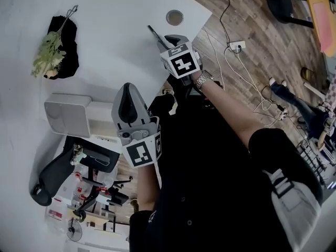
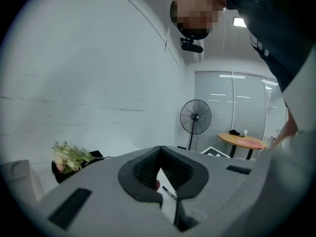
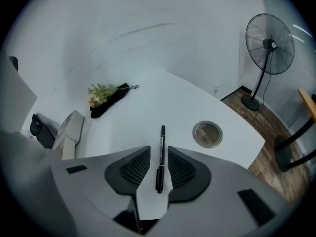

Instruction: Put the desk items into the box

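A black pen (image 3: 160, 157) lies on the white desk (image 1: 105, 14), pointing away from me. My right gripper (image 3: 158, 148) is open, and the pen sits lengthwise between its ribbed pads (image 3: 136, 168) without touching either. In the head view the pen (image 1: 152, 33) sticks out past the right gripper (image 1: 167, 39) near the desk's right edge. The left gripper (image 1: 128, 88) is held above the desk's near edge, beside a white box (image 1: 68, 114). Its fingertips meet, so it (image 2: 159, 148) is shut with nothing in it. A bouquet in black wrap (image 1: 55, 49) lies far left.
A round cable hole (image 1: 175, 17) sits in the desk just beyond the pen, also visible as a grommet (image 3: 207, 134). The desk's curved edge runs close to the right gripper, with wood floor and cables beyond. A black office chair (image 1: 52, 175) stands under the box. A standing fan (image 3: 269, 43) is by the wall.
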`<state>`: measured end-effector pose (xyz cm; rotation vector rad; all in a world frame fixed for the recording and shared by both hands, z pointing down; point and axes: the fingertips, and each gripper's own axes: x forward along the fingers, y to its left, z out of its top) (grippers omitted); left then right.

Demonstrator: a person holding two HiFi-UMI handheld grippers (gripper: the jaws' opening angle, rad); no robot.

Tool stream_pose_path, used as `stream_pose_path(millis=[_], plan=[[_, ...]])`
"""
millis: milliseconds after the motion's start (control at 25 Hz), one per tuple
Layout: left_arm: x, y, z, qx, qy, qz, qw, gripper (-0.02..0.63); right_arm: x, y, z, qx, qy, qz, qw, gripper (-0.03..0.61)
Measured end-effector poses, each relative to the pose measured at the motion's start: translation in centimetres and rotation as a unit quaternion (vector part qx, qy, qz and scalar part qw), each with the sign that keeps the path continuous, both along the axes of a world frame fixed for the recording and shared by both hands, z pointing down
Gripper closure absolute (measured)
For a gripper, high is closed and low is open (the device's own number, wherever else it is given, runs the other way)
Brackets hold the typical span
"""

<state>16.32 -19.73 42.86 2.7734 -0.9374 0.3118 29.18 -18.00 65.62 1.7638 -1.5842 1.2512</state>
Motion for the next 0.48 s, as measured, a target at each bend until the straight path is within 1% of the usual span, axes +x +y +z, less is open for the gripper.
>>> stream_pose_path(millis=[80,320,400,480], plan=[[0.0,-0.4,0.5,-0.002,-0.001,-0.004,1.0000,0.606,-0.4,0.2,1.4,-0.017,-0.005,-0.003,1.000,0.452],[-0.1,-0.5,1.6,-0.009,-0.005,-0.009,0.9999,0.606,-1.2,0.4,3.9,-0.051,-0.003,-0.013,0.999,0.454],[-0.1,-0.5,1.7,-0.009,-0.007,-0.009,0.9999,0.606,-1.2,0.6,4.4,-0.061,0.009,-0.011,0.998,0.473],[-0.2,-0.5,1.7,-0.008,-0.008,-0.012,0.9999,0.606,-1.0,0.7,4.6,-0.068,0.031,-0.011,0.997,0.508]])
